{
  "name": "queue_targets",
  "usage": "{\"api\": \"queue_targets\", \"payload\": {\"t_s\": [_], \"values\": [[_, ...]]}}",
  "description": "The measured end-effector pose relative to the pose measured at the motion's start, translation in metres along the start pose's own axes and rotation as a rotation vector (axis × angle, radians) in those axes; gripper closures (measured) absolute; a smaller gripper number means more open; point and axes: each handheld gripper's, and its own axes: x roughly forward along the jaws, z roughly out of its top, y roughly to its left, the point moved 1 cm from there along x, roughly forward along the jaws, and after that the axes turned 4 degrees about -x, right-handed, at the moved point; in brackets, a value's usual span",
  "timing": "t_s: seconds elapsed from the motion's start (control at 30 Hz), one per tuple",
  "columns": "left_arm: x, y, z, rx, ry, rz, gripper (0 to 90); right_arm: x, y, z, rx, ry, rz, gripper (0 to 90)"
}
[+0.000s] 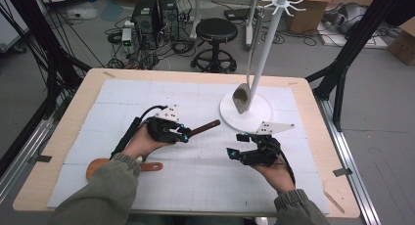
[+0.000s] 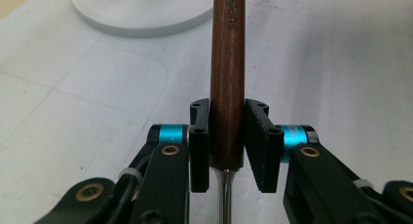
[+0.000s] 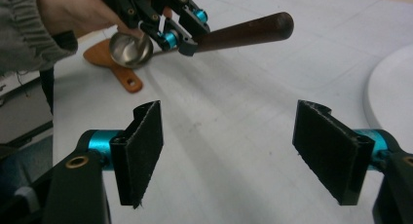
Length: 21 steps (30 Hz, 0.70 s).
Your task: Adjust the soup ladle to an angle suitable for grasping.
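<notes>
Two hand-held grippers work over one pale wooden counter [image 1: 63,137] covered with a white gridded mat [image 1: 195,176].

Largest item: a white round-based hanging stand [image 1: 244,110] at two o'clock from the mat's centre, its post leaning up toward hooks at the top. A pale spoon-like utensil [image 1: 241,98] hangs from it, bowl low over the base.

Next: a flat orange-brown wooden spatula with a hole in its handle [image 1: 151,166], lying at eight o'clock on the mat, partly under the left sleeve.

Object in hand: a ladle with a dark brown turned-wood handle [image 1: 204,127], a thin metal shank and a polished steel bowl [image 3: 129,48]. It appears to be off the mat. Its long axis runs from the left hand toward two o'clock, free handle end pointing at the stand.

Left hand-held gripper [image 1: 185,135]: jaws drawn nearly together, pads pressed on the smooth wood at the shank end of the handle.

Right hand-held gripper [image 1: 234,146]: jaws spread wide, flat black rubber pads bare, nothing between them. It sits at four o'clock from the ladle handle, apart from it.

Judgement: the ladle seems bound for the stand. The left hand has control; the right is nearer the stand and the free handle end, which lies at ten o'clock from its jaws.
</notes>
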Motion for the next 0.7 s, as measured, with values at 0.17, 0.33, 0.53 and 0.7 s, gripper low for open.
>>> {"api": "queue_targets", "payload": {"t_s": [0.17, 0.33, 0.53, 0.7], "values": [[-0.005, -0.004, 0.008, 0.007, -0.032, -0.006, 73.2, 0.013, 0.005, 0.015, 0.002, -0.006, 0.017, 29.7], [-0.009, -0.009, 0.019, 0.033, -0.053, -0.014, 73.2, 0.021, 0.005, 0.028, 0.040, -0.044, 0.004, 31.3], [-0.009, -0.016, 0.027, 0.054, -0.080, -0.024, 73.2, 0.022, 0.005, 0.044, 0.069, -0.105, 0.004, 37.3], [-0.010, -0.021, 0.034, 0.070, -0.087, -0.028, 73.2, 0.025, 0.008, 0.053, 0.083, -0.117, -0.014, 41.2]]}}
